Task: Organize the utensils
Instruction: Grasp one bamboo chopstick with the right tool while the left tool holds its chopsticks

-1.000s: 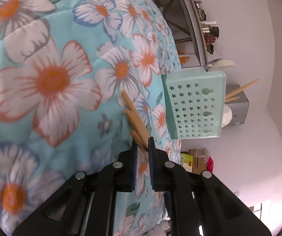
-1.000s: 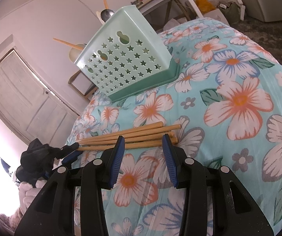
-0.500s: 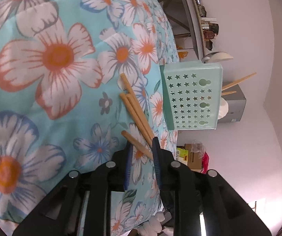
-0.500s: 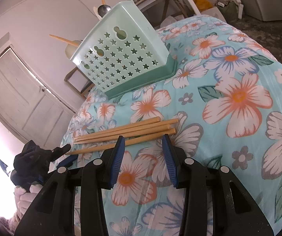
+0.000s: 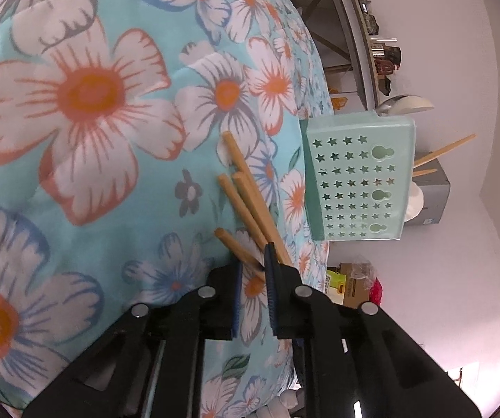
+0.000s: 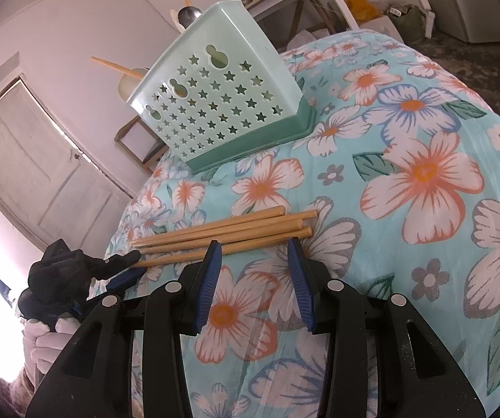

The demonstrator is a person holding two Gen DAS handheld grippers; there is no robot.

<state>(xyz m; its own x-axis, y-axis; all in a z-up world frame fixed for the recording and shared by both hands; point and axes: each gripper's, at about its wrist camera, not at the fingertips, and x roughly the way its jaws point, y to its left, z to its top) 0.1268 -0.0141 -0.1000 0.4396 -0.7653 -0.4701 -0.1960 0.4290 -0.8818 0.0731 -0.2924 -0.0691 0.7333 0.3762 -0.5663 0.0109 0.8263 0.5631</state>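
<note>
While pinched, one chopstick (image 5: 237,248) angles off the others (image 5: 250,191).

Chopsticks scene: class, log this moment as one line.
left gripper: shut on chopstick | right gripper: open, over chopsticks | basket: upright on floral quilt

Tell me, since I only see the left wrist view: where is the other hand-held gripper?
Observer: The right hand-held gripper is open, its tips at the middle of the chopsticks.
Visitor: Who holds the one I look along?
Observer: A white-gloved hand holds the left hand-held gripper, at the sticks' thin ends.
Visitor: Anything beyond the basket?
Observer: A white door, off to the left of the basket.
</note>
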